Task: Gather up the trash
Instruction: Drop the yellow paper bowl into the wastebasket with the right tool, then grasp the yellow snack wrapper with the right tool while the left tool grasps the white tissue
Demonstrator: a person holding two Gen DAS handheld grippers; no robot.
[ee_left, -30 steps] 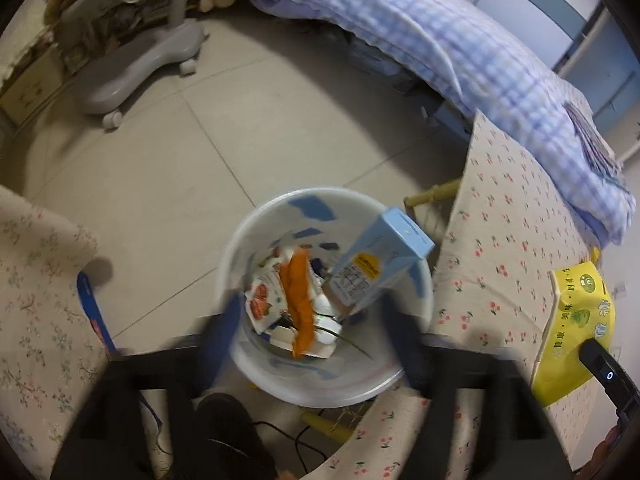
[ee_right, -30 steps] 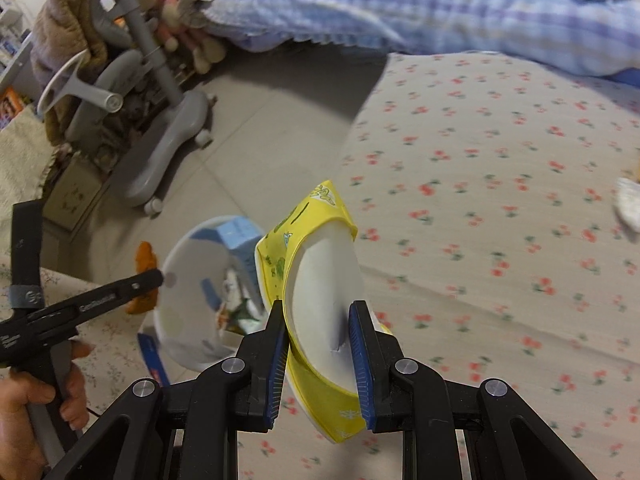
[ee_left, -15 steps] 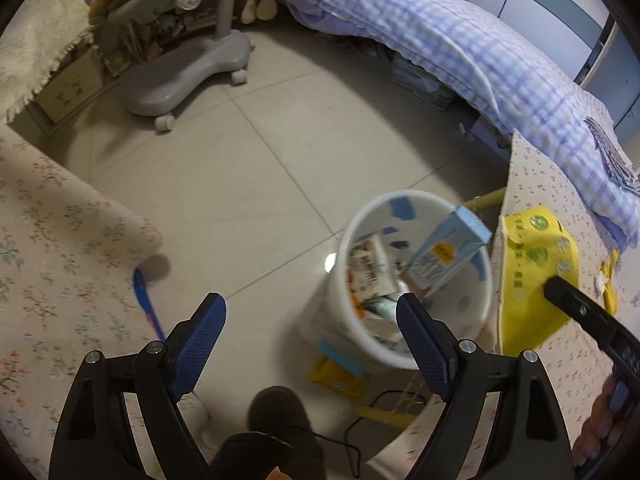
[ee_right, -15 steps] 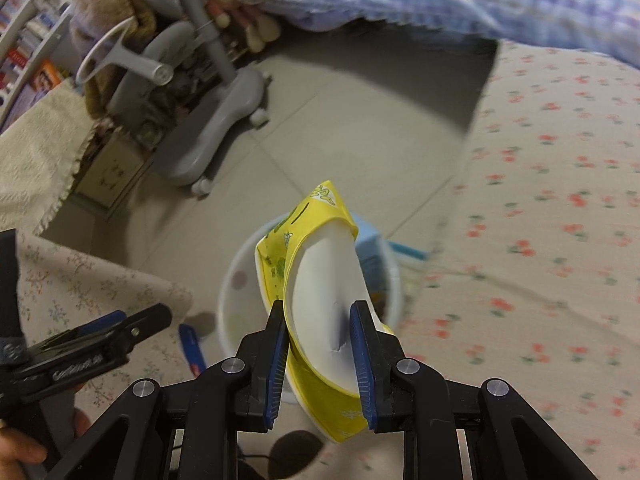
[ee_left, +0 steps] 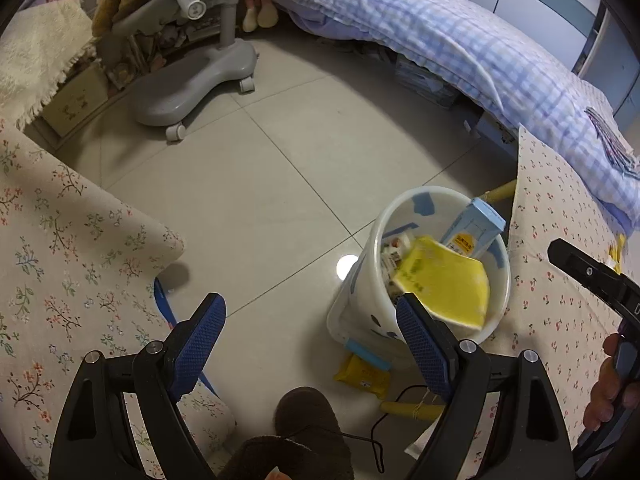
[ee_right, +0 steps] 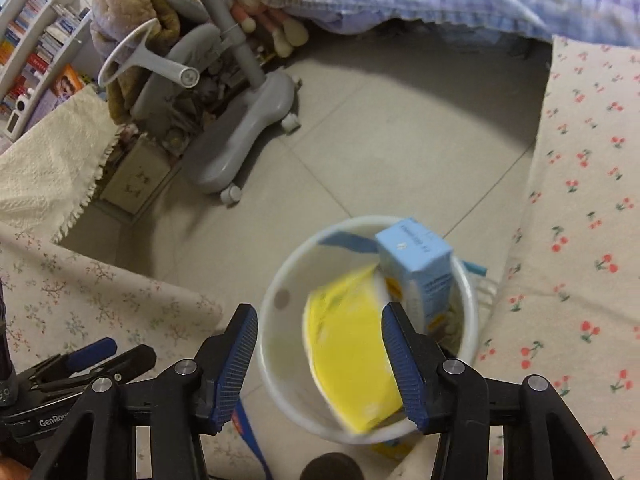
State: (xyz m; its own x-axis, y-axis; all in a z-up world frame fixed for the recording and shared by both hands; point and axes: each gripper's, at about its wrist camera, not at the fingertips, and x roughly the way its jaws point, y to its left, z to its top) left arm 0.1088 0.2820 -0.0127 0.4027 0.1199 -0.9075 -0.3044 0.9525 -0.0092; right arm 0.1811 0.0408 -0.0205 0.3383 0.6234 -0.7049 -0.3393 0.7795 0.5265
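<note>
We are at the drop — the right gripper [ee_right: 320, 356] is opening over the white bin [ee_right: 280, 280], the yellow wrapper [ee_right: 352, 360] falling free inside it. The left gripper [ee_left: 312, 344] hangs wide, empty. Next we look for more trash — perhaps the yellow packet [ee_left: 362, 372] beside the bin.

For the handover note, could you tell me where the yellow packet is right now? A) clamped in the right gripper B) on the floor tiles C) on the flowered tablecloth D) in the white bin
D: the yellow packet lies inside the white bin, beside the blue carton.
</note>
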